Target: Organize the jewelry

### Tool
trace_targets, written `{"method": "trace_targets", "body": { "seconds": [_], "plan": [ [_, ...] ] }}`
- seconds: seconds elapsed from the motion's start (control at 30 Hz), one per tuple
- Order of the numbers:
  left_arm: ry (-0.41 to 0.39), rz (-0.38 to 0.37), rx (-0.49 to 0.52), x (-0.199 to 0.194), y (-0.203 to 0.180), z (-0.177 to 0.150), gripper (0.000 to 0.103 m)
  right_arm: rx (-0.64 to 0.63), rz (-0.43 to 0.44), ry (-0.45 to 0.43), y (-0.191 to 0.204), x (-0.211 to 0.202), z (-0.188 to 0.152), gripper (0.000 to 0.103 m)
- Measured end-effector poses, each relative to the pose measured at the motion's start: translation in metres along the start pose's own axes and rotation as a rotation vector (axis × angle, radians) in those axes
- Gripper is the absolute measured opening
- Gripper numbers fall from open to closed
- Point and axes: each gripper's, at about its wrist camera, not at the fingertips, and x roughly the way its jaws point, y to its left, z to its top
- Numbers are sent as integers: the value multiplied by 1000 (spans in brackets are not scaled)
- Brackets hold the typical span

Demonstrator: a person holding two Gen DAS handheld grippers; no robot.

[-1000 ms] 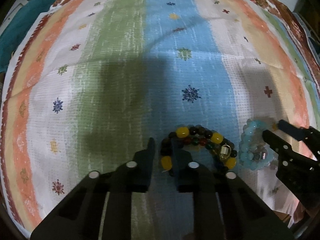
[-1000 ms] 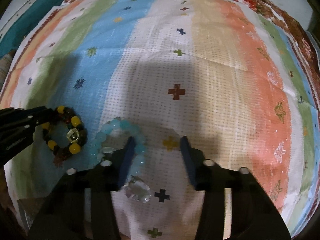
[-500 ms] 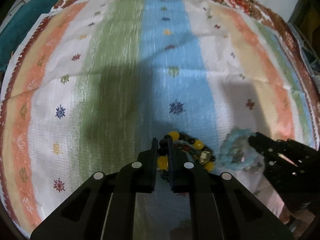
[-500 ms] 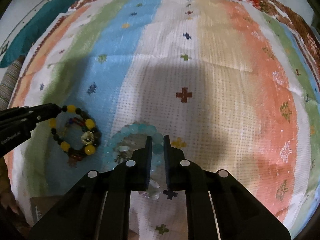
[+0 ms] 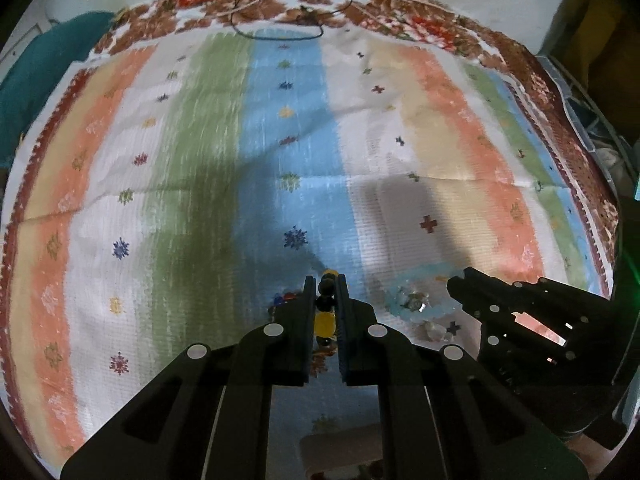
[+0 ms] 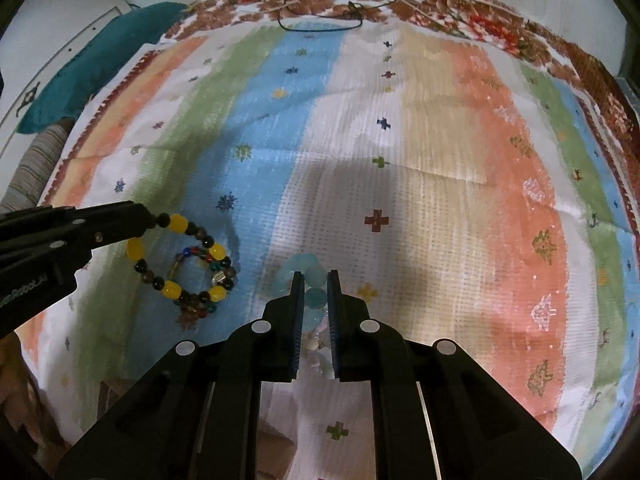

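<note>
The striped woven cloth [image 6: 440, 208] covering the surface looks coarse and matt, with a waffle-like weave and stitched motifs; its far edge carries a rust-brown floral print. The yellow-and-dark beaded bracelet [image 6: 180, 260] shows smooth, glossy beads, some glassy, with a small shiny metal charm. The pale blue beaded bracelet [image 6: 316, 280] looks translucent and polished. Both black grippers, the left gripper [image 5: 325, 280] and the right gripper [image 6: 314, 276], look like matt plastic with bright metal screw heads.
</note>
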Motion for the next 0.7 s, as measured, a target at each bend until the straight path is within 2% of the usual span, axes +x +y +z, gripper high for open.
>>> {"method": "trace_targets", "body": {
  "seconds": [0.37,0.7],
  "plan": [
    [-47,12,15,-20,-7,-2,9,-4,2,-72,-3,-34,1,12],
    [-65,9,10,-32,-6,-7,9,10,-4,-83,-8,-43,-4,12]
  ]
}}
